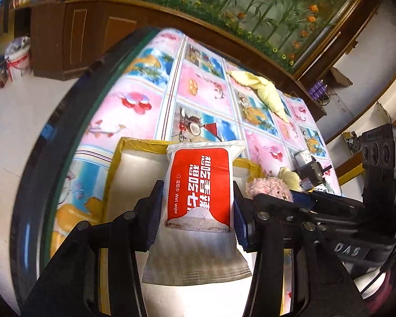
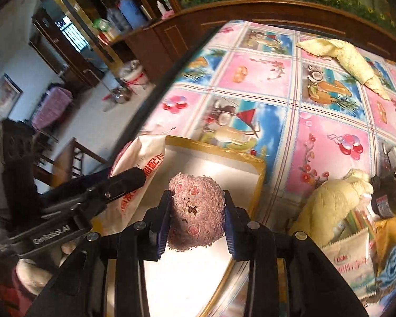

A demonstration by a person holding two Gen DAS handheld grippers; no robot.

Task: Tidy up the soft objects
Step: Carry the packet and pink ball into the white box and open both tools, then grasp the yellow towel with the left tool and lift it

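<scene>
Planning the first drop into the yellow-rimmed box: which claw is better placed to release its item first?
Probably right: the right claw holds the pink plush over the box interior, while the left claw's wet wipe pack hangs across its rim.

1 wet-wipe pack [image 1: 199,185], 1 pink plush [image 2: 196,211], 1 yellow towel [image 2: 340,58], 1 box [image 2: 213,145], 2 grippers [image 1: 198,211]

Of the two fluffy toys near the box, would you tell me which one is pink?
The round pink toy clamped in the right hand-held gripper; the other toy, lying on the tablecloth, is pale yellow.
</scene>
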